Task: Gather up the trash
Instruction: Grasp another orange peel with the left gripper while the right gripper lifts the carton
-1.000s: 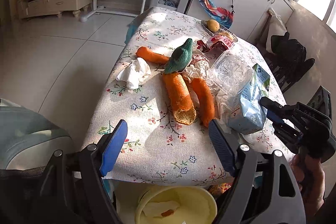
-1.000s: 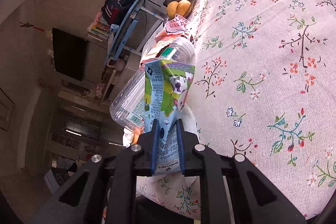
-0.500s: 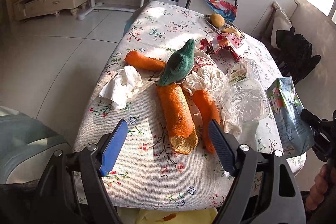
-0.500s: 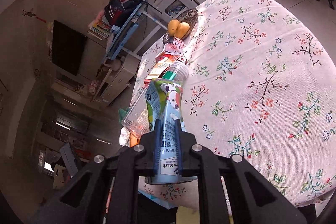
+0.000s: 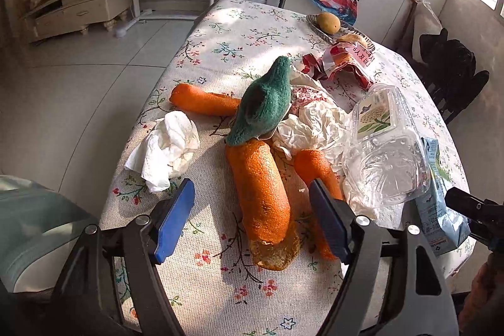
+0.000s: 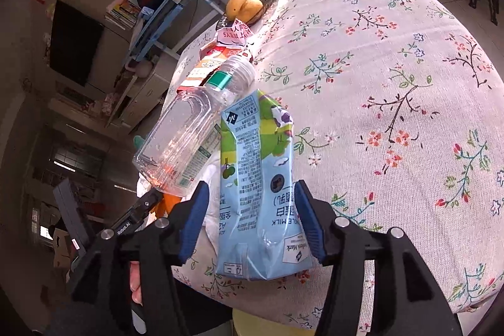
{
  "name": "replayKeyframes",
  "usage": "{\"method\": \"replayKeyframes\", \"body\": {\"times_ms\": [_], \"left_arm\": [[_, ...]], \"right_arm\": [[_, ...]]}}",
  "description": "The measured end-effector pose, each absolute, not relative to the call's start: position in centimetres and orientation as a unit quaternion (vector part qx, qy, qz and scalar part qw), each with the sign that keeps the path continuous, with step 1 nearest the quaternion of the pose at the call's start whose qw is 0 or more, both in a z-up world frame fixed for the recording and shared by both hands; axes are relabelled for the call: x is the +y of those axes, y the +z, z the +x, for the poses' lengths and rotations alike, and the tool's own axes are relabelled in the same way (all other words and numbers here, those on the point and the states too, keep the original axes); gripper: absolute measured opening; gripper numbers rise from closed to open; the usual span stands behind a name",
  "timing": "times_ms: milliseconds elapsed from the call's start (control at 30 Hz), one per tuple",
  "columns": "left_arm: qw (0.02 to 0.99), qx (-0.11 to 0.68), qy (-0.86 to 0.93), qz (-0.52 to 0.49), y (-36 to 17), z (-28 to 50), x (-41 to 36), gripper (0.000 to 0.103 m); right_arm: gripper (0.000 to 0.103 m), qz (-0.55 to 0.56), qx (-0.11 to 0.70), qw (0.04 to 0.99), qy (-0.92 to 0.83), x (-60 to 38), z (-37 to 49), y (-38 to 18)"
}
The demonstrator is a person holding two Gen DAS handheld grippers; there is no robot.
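Note:
My right gripper (image 6: 250, 221) is open, its jaws on either side of a crumpled blue milk carton (image 6: 256, 185) that rests on the floral table (image 6: 393, 59); the carton also shows in the left wrist view (image 5: 439, 203). A clear plastic bottle (image 6: 189, 134) lies beside the carton and shows in the left wrist view too (image 5: 384, 153). My left gripper (image 5: 252, 224) is open and empty, hovering over a large orange peel (image 5: 261, 188). Nearby lie a white tissue (image 5: 167, 147), crumpled paper (image 5: 308, 125), a green scrubber (image 5: 264, 103) and a red wrapper (image 5: 343, 62).
A basket with yellow fruit (image 5: 329, 22) stands at the table's far edge. More orange peels (image 5: 201, 99) lie on the cloth. A yellow bin rim (image 6: 267, 323) shows under the table's near edge. A dark chair (image 5: 450, 65) stands at the right.
My right gripper has opened and the milk carton now lies on the table between its jaws. My left gripper has moved forward over the orange peel.

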State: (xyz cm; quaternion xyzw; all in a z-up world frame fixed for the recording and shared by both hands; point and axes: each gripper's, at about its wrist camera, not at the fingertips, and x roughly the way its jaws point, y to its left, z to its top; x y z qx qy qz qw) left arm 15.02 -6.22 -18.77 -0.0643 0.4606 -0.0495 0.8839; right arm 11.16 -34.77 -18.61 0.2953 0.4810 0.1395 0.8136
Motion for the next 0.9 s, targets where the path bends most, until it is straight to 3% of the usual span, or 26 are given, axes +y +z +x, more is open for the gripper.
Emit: {"method": "replayKeyframes", "body": {"times_ms": [67,133,167,233,600,900], "left_arm": [[0.885,0.459,-0.058,-0.059,-18.8,15.2,-6.5,0.059],[0.885,0.458,-0.065,-0.054,-18.8,15.2,-6.7,0.039],[0.885,0.459,-0.068,-0.051,-18.8,15.2,-6.8,0.034],[0.883,0.459,-0.074,-0.059,-18.8,15.2,-6.6,0.026],[0.891,0.433,-0.089,-0.103,-17.2,12.6,-4.7,0.022],[0.915,0.385,-0.092,-0.077,-15.3,9.2,-5.0,0.022]], "right_arm": [[0.065,0.263,0.488,0.821,0.137,-33.8,11.3,-18.7],[0.063,0.234,0.486,0.831,0.135,-33.0,11.2,-18.5],[0.052,0.231,0.485,0.832,0.137,-32.8,11.2,-18.6],[0.051,0.238,0.483,0.830,0.148,-32.7,11.2,-18.8],[0.051,0.279,0.429,0.845,0.154,-34.5,10.3,-17.5],[0.051,0.299,0.411,0.846,0.164,-34.9,9.5,-17.3]]}}
